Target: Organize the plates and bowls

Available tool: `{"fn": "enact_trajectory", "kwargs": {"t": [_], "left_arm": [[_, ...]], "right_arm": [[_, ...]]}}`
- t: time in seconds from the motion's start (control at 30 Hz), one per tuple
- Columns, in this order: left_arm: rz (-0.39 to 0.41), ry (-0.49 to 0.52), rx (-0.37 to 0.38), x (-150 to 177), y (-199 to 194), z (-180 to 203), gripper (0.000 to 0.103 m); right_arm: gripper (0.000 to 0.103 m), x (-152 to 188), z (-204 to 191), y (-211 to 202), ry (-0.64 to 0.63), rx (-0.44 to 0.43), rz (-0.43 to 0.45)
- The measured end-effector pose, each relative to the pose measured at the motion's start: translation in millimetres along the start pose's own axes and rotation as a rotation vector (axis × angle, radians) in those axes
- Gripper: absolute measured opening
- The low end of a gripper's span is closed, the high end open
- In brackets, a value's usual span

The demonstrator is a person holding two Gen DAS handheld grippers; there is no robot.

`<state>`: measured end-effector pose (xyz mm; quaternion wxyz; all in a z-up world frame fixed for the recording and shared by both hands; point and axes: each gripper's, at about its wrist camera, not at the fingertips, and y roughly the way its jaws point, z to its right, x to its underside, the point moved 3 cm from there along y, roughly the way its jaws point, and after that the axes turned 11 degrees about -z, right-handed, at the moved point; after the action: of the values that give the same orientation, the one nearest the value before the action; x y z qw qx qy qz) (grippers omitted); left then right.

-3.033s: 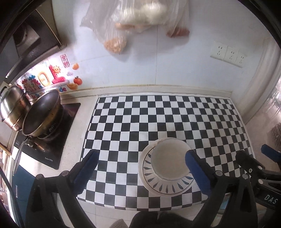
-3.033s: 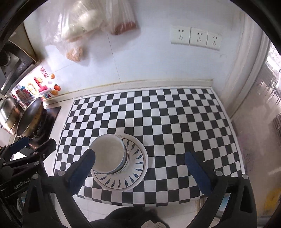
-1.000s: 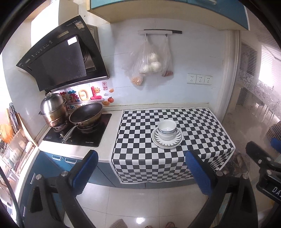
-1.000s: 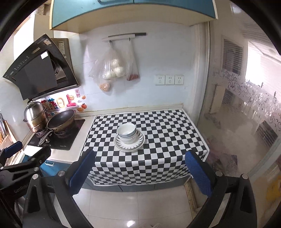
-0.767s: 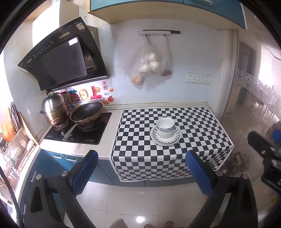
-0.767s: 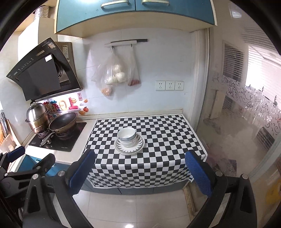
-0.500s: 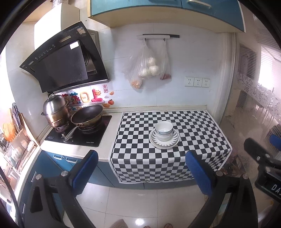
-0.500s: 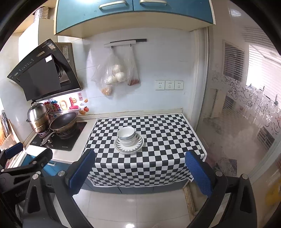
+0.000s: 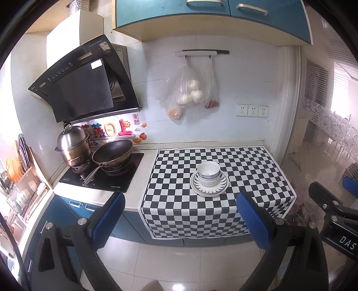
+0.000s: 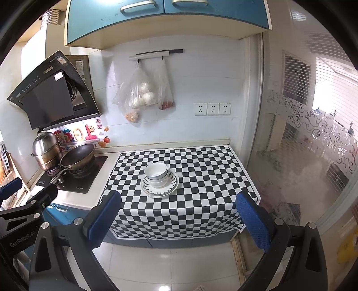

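— On the checkered cloth (image 9: 214,212), near its middle, sits the whole job: two bowls (image 9: 208,170) nested on a patterned plate (image 9: 209,187), and nothing is touching them.

— And the grippers?

— Both hang well back over the floor. Left gripper (image 9: 179,220) has its blue pads spread wide with nothing between them; right gripper (image 10: 177,220) the same — wide apart, empty.

— So it looks finished. What could spoil it?

— I'd say the cloth. Its front edge drapes over the counter, and a finger (image 10: 105,215) catching that hem would drag the stack along. The bowls also sit off-centre on the plate, toward the stove side, so a nudge could tip them.

— Room to move?

— Plenty on the cloth all round the plate, and open floor below. Tighter to the left: a pan (image 9: 113,153) with its handle poking forward, and a steel pot (image 9: 73,145) behind it. The right side ends at a glass partition (image 10: 302,156). The cabinet (image 10: 165,20) overhangs, so lifts are limited.
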<state>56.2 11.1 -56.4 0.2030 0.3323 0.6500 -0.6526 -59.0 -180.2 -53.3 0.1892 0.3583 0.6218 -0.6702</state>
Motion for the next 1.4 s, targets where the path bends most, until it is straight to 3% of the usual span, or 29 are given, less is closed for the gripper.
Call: {"fn": "enact_trajectory", "kwargs": {"t": [1.4], "left_arm": [[0.019, 0.000, -0.040, 10, -23, 17, 0.102]], "right_arm": [[0.103, 14, 14, -9, 0.004, -0.013, -0.001]]}}
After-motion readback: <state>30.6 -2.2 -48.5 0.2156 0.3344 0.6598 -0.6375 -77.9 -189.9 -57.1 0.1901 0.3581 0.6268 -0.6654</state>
